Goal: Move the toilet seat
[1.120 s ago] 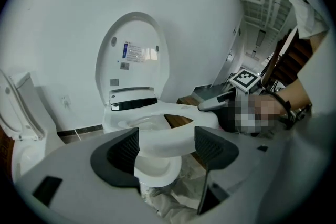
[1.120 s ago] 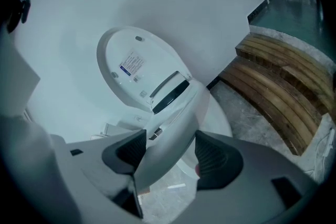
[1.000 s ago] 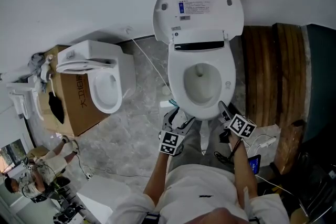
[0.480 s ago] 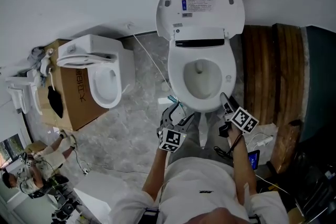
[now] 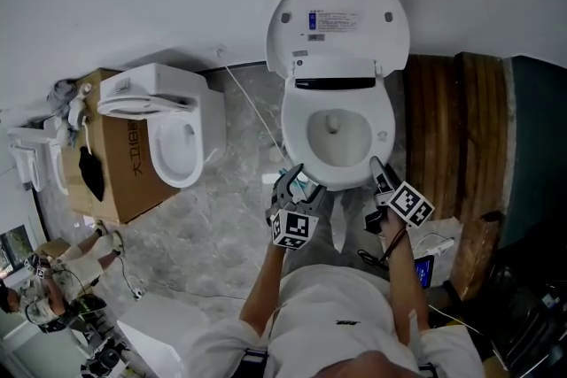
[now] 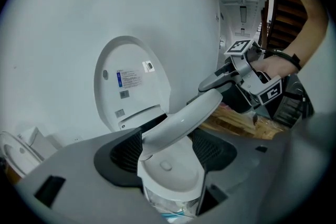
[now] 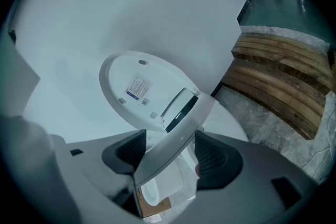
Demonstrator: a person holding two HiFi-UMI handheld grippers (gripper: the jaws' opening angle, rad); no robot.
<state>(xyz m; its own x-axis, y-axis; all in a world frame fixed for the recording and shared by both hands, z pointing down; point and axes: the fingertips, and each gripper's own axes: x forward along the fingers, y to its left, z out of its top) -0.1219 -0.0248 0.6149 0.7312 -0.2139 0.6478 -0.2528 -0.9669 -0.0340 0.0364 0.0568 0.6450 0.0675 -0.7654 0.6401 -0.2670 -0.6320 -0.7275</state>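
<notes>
The person stands right at the toilet with its lid (image 5: 338, 13) up against the wall. The toilet seat (image 5: 339, 179) sits over the bowl, and its front edge looks lifted a little. The left claw (image 5: 297, 181) is closed on the front edge of the seat on one side. The right claw (image 5: 379, 177) is closed on it on the other side. I think both pads press on the seat, but the right claw's hold is hard to see well.

The seat is smooth and round, so it can slip out. Then it drops and bangs on the bowl. If one hand goes up faster than the other, the seat twists and pulls at its hinge. If it swings up too fast, it hits the lid hard.
</notes>
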